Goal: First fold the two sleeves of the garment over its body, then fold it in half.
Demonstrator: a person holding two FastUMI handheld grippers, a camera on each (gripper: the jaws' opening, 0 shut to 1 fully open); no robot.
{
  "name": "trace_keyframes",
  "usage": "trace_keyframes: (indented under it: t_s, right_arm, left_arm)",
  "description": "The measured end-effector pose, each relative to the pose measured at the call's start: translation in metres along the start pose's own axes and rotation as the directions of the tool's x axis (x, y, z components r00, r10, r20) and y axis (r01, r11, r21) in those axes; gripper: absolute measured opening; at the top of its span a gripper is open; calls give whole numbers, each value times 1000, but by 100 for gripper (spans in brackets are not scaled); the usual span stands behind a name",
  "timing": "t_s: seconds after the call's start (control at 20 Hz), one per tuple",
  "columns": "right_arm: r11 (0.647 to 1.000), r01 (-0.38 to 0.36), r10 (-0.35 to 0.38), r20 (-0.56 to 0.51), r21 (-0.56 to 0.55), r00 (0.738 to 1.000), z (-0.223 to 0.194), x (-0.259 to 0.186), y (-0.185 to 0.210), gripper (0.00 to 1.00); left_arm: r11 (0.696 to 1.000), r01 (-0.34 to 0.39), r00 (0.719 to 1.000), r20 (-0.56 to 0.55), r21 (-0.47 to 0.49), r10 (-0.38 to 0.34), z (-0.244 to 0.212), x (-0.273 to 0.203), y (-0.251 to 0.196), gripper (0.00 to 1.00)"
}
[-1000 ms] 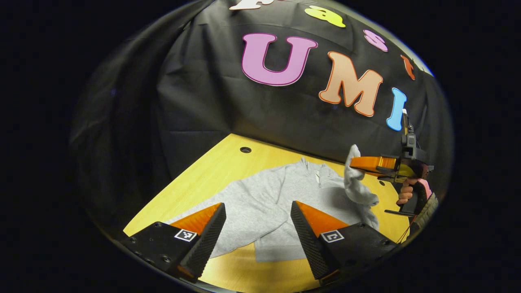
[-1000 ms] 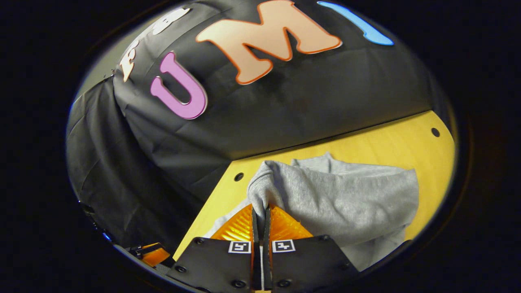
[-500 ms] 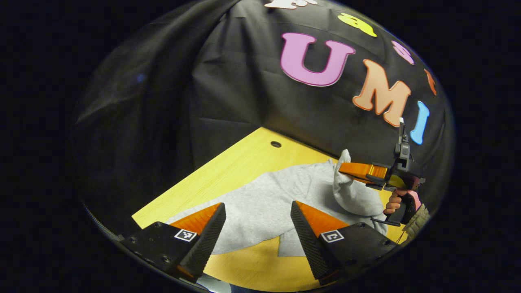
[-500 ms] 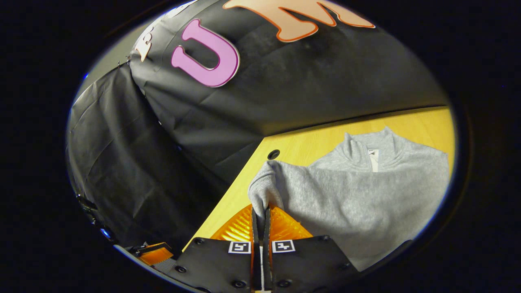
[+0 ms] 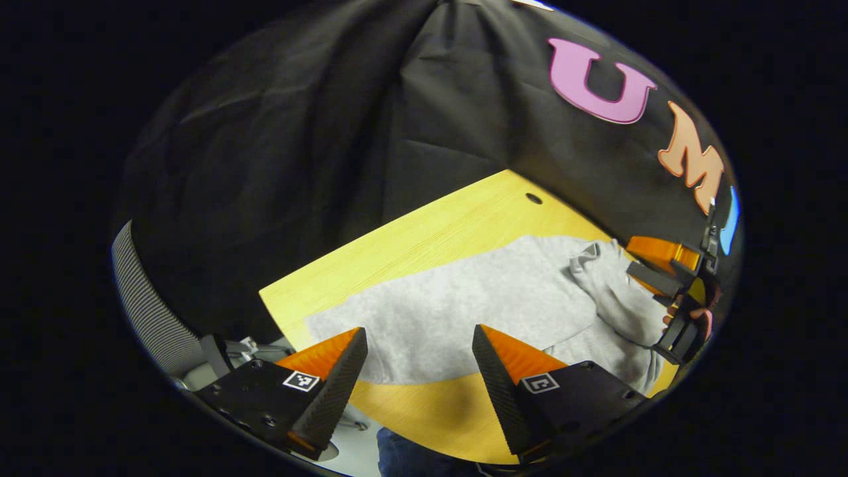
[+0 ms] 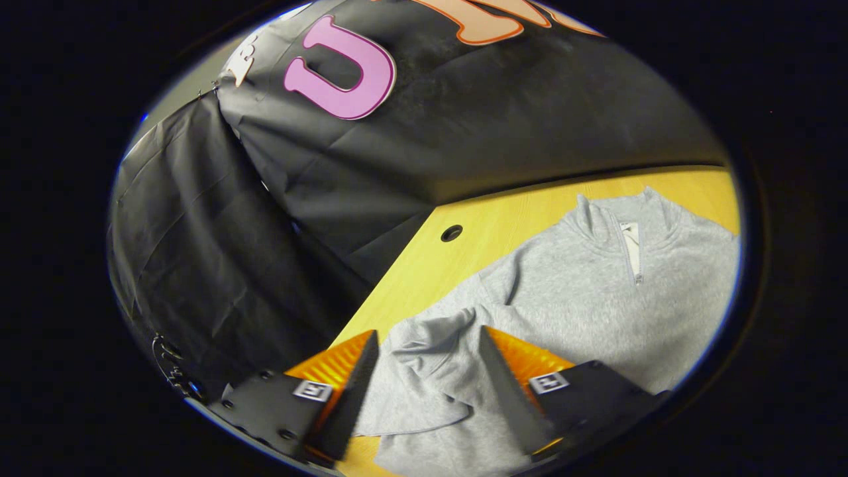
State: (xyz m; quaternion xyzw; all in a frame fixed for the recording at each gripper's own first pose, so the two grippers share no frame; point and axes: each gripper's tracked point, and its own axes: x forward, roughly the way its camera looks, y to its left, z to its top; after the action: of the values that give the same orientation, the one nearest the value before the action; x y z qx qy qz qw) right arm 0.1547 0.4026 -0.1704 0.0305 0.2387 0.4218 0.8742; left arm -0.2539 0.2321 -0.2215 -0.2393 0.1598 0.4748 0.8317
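A grey zip-neck sweatshirt (image 5: 464, 311) lies flat on the yellow table (image 5: 424, 238). My left gripper (image 5: 419, 339) hovers open over the garment's near hem, nothing between its fingers. At the far right my right gripper (image 5: 631, 258), held by a hand (image 5: 689, 318), stands over the folded sleeve (image 5: 606, 288). In the right gripper view the right gripper (image 6: 427, 334) is open, and the crumpled sleeve cuff (image 6: 424, 361) lies loose on the sweatshirt's body (image 6: 596, 311) between its fingers. The collar and zip (image 6: 629, 242) show at the upper right.
Black cloth walls close the table's far sides. A round hole (image 6: 452, 232) sits near the table's back corner, the same hole (image 5: 533, 198) in the left gripper view. The table's near edge (image 5: 424, 430) runs below my left fingers, with a striped object (image 5: 146, 298) and floor beyond.
The right gripper has opened and let the sleeve go; the sleeve now lies on the body. The left gripper has swung left and back toward the table's near edge.
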Motion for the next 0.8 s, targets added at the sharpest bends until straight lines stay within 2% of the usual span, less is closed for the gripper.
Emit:
trace_keyframes:
  t_s: [0.05,0.1,0.45,0.75,0.8]
  right_arm:
    - [1000,15,-15,14,-13,1000,4,-1,-1,100]
    - [999,19,-18,26,-26,1000,5,-4,0,97]
    - [985,89,-72,117,-145,990,31,-49,-4,98]
    - [957,193,-153,187,-218,970,55,-108,-31,98]
    - [952,211,-169,195,-222,966,57,-118,-36,94]
  left_arm:
    - [1000,-22,1000,-7,-9,22,-3,0,6,94]
    - [999,-45,999,-14,-12,45,-6,2,15,94]
    - [983,-175,981,-74,47,178,-26,22,62,94]
    - [980,-191,974,-113,55,196,-40,28,67,93]
    - [980,-189,976,-101,66,195,-39,29,65,93]
